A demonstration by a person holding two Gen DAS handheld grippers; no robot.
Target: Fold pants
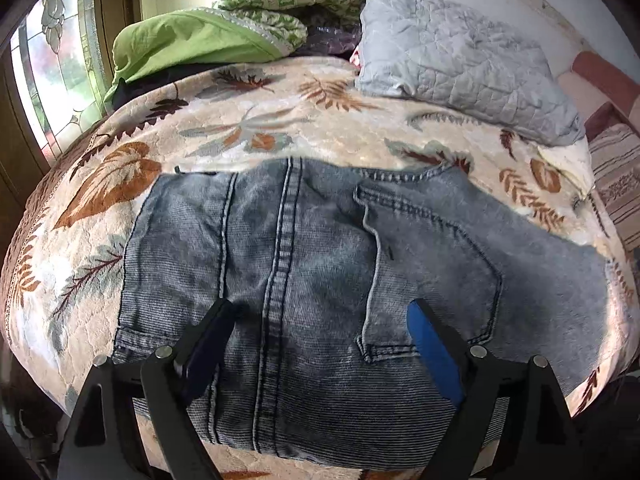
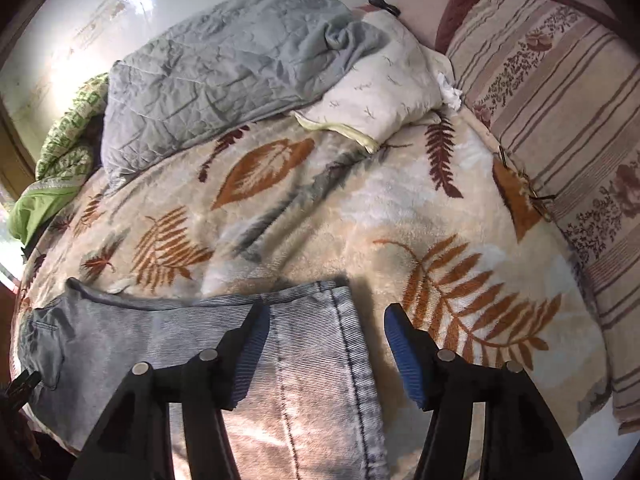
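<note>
Faded blue jeans (image 1: 320, 264) lie flat on the leaf-patterned blanket (image 1: 248, 128), seat side up, with a back pocket (image 1: 432, 272) showing. My left gripper (image 1: 320, 312) is open just above the seat, between the centre seam and the pocket. In the right wrist view the jeans (image 2: 312, 380) end in a folded edge on the blanket (image 2: 360, 208). My right gripper (image 2: 324, 316) is open over that edge, its left finger above the denim and its right finger above the blanket.
A grey quilted pillow (image 1: 460, 52) and green bedding (image 1: 208, 36) lie at the back near a stained-glass window (image 1: 52, 68). In the right wrist view there are a grey pillow (image 2: 224, 68), a cream pillow (image 2: 384, 92) and a striped floral cushion (image 2: 560, 128) at right.
</note>
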